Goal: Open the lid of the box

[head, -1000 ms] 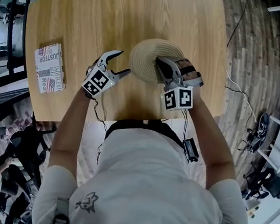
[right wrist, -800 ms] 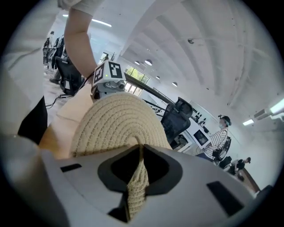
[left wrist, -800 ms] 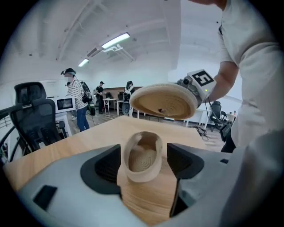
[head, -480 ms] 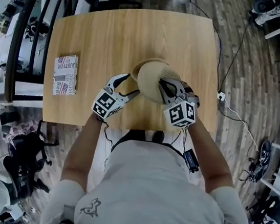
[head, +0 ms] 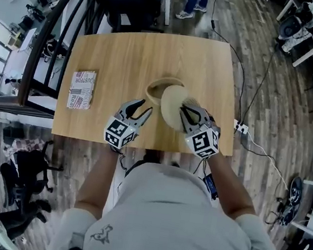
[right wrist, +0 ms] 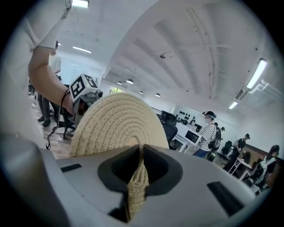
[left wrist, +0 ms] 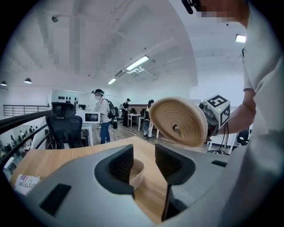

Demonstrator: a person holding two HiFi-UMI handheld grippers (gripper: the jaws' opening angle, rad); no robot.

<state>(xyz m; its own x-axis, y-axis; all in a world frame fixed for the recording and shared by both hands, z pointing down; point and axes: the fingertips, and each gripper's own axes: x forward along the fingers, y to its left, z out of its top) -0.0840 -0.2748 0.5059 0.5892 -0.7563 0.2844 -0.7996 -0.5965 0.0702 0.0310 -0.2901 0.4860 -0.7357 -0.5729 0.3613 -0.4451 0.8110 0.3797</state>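
The round woven box (head: 157, 88) stands uncovered on the wooden table (head: 120, 53). Its woven lid (head: 170, 106) hangs tilted above the box's near right side, and my right gripper (head: 186, 112) is shut on the lid's edge. In the right gripper view the lid (right wrist: 117, 128) rises from between the jaws of the right gripper (right wrist: 140, 166). My left gripper (head: 140, 108) sits just near-left of the box, and its jaws are closing. In the left gripper view the box's rim (left wrist: 136, 172) shows in the gap of the left gripper (left wrist: 144, 162), with the pads clear of it. The lid (left wrist: 177, 122) floats at upper right.
A printed booklet (head: 82, 89) lies at the table's left edge, also visible as a booklet (left wrist: 27, 184) in the left gripper view. A black railing (head: 46, 48) runs along the table's left. A power strip (head: 241, 127) lies on the floor to the right. People stand in the room beyond.
The right gripper has lifted the lid off the box and tipped it up on edge. The left gripper's jaws have narrowed and it has drawn back from the box.
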